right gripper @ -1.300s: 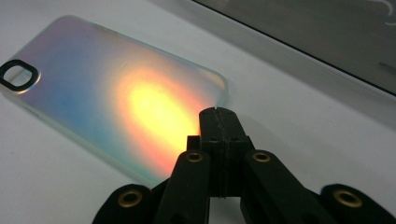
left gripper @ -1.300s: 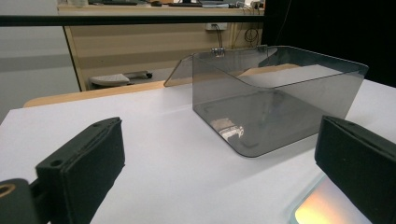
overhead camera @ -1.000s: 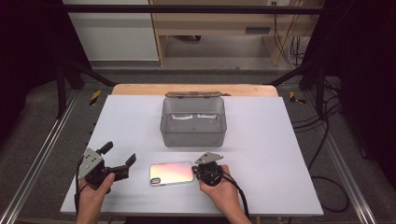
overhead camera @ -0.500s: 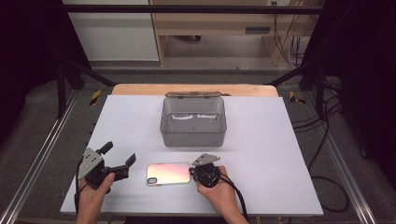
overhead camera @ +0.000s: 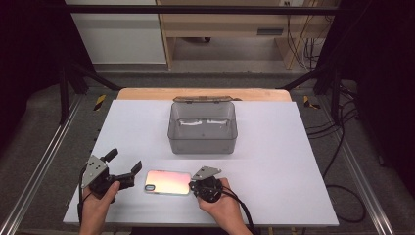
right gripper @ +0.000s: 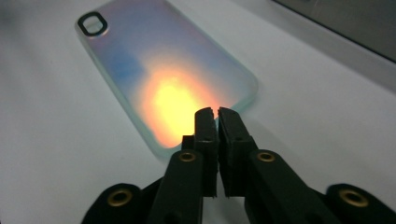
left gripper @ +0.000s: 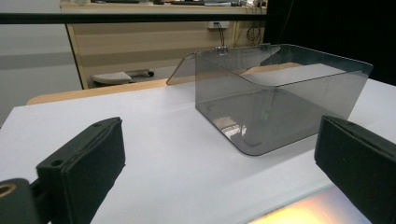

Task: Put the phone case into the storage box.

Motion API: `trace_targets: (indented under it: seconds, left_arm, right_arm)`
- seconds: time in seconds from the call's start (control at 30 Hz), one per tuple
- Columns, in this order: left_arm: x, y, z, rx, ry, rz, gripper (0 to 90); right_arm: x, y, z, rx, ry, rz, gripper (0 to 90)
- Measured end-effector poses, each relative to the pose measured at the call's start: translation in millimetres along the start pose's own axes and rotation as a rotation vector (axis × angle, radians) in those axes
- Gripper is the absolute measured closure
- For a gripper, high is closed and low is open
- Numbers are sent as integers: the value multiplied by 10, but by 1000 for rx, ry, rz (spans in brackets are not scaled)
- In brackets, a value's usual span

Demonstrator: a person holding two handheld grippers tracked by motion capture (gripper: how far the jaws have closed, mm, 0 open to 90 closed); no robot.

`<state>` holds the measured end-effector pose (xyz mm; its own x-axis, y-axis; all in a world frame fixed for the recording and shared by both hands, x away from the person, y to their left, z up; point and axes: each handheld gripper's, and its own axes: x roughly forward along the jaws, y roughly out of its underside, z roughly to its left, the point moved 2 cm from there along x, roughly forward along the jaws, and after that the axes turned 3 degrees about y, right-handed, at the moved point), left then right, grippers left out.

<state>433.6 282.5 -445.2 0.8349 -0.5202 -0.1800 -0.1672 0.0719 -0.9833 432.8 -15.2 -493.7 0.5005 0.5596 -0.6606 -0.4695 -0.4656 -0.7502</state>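
My right gripper (right gripper: 216, 112) sits at the near end of the phone case (right gripper: 163, 79), jaws a thin slit apart, having just begun to open, clamping nothing. The case lies flat on the white table (overhead camera: 274, 147), between my two hands, its long axis running left to right in the high view and straight away from these fingertips. My left gripper (overhead camera: 125, 164) waits just off the case's far end, jaws spread wide and empty. Right hand's nearer, I reckon.
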Motion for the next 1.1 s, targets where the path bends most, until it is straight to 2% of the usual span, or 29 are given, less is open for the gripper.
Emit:
trace_targets:
  seconds: [0.07,0.1,0.13,0.17,0.23,0.33,0.37,0.4,0.47,0.53,0.63,0.77,0.9,0.93,1.1]
  left_arm:
    - [-8,0,9,-2,-4,-1,19]
    - [-11,-1,14,-5,-5,-2,19]
    - [-14,-3,21,-7,-8,-3,19]
    - [-18,-4,28,-10,-10,-6,19]
    - [-27,-7,43,-15,-15,-8,19]
    - [-44,-10,61,-20,-20,-12,20]
    - [-47,-11,65,-21,-20,-14,20]
    - [-50,-11,69,-22,-21,-15,20]
    - [-57,-13,77,-25,-26,-16,20]
    - [-57,-11,82,-28,-25,-16,20]
    - [-59,-10,85,-34,-23,-18,20]
    - [-60,-10,79,-41,-13,-20,20]
    - [-60,-12,77,-41,-12,-21,20]
    - [-61,-13,76,-41,-13,-21,20]
    - [-61,-14,70,-43,-15,-21,20]
  right_arm:
    - [-34,-49,-32,-6,-19,-38,630]
    - [-34,-49,-32,-6,-19,-38,630]
    - [-42,-81,-39,-15,-42,-62,518]
    - [-49,-115,-37,-29,-66,-63,425]
    - [-59,-196,-29,-93,-72,-72,290]
    - [-21,-288,-14,-161,-112,-88,172]
    - [10,-305,-15,-184,-129,-85,153]
    - [92,-319,-11,-210,-170,-66,130]
    - [139,-318,-6,-220,-179,-46,128]
    - [268,-305,9,-269,-176,2,122]
    - [351,-309,15,-299,-183,19,122]
    - [397,-319,25,-321,-191,31,118]
    - [478,-307,20,-335,-223,37,98]
    - [489,-301,2,-319,-243,33,97]
    - [487,-295,-12,-325,-252,28,107]
